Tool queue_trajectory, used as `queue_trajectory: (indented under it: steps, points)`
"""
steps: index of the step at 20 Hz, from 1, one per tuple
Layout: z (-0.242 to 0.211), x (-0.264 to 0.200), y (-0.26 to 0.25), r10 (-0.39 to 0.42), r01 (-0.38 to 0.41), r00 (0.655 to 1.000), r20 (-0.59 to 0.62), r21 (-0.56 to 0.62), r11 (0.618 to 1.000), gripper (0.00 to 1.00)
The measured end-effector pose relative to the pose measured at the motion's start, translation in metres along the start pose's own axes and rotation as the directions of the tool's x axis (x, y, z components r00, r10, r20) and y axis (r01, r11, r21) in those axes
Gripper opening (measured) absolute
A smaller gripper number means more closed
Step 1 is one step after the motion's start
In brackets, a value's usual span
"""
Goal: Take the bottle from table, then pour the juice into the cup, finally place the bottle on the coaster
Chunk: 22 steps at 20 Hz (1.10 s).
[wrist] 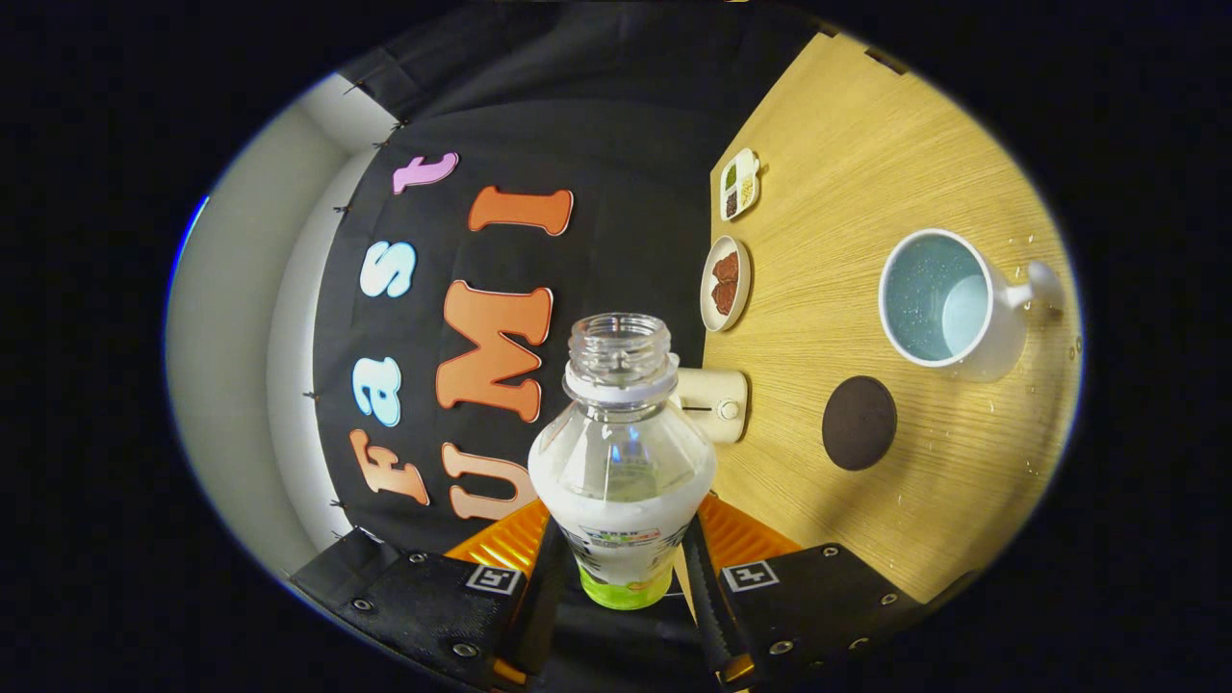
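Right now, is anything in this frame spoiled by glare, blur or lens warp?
Gripper view: sharp throughout; fisheye bends the table edge and the whole scene sits rolled sideways; soft glints on the clear bottle held between the gripper fingers; cup and coaster evenly lit.

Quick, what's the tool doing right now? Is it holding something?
Tool: closed on the bottle, one finger pressing each side of its lower body. The bottle has no cap and is tipped sideways relative to the table.
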<state>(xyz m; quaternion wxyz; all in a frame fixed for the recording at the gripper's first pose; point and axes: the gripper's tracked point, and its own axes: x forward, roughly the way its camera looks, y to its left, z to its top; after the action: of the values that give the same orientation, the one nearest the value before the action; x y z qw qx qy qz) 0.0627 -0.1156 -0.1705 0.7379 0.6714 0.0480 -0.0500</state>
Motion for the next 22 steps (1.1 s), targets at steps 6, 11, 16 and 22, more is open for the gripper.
queue_trajectory:
  steps: [6,11,16,22]
  points:
    - [-0.001,0.000,-0.003,-0.002,0.003,1.000,-0.010,0.094,0.996,0.61]
    - [-0.001,0.004,-0.002,0.010,-0.009,1.000,-0.013,0.147,0.989,0.61]
    - [0.000,0.006,-0.003,0.016,-0.013,1.000,-0.015,0.190,0.982,0.61]
    - [0.000,0.007,-0.009,0.007,-0.001,1.000,-0.023,0.245,0.970,0.61]
